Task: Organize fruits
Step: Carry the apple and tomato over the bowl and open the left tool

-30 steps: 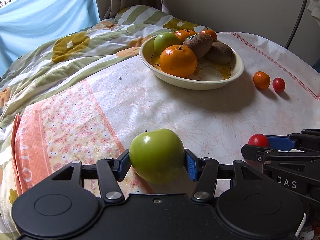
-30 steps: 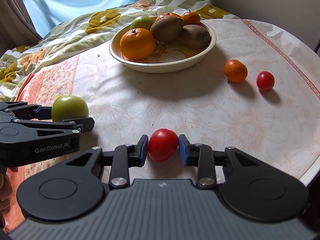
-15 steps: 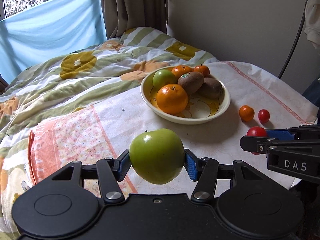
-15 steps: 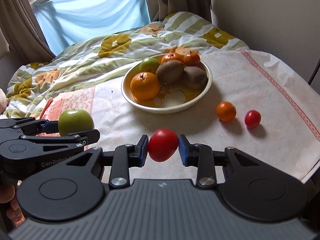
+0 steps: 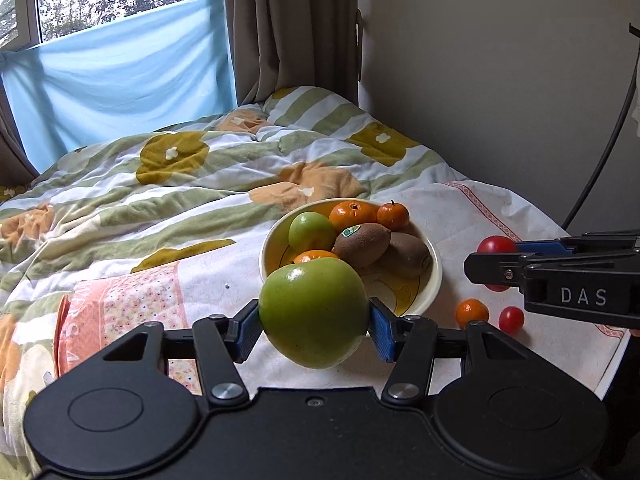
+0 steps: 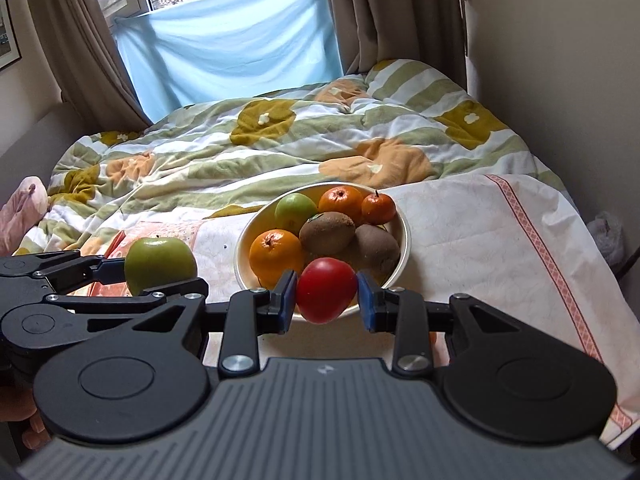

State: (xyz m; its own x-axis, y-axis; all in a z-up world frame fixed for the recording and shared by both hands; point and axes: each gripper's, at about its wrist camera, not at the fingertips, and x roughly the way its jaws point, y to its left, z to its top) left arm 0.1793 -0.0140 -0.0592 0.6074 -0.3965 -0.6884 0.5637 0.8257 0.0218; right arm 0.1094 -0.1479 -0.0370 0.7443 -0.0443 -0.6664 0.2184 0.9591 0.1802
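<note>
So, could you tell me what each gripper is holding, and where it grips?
Left gripper pinches the green apple across its sides; right gripper the red tomato, likewise.

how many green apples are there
2: one green apple clamped in the left hand-held gripper, one green apple at the bowl's back left. More could hide under other fruit.

- Green apple point(image 5: 313, 312) between blue pads point(image 5: 381, 334).
- Red tomato point(image 6: 326, 289).
- Cream bowl point(image 6: 403, 240).
- Quilt point(image 6: 280, 152) striped green and white, with mustard flowers.
- Pale blue curtain point(image 6: 232, 44).
</note>
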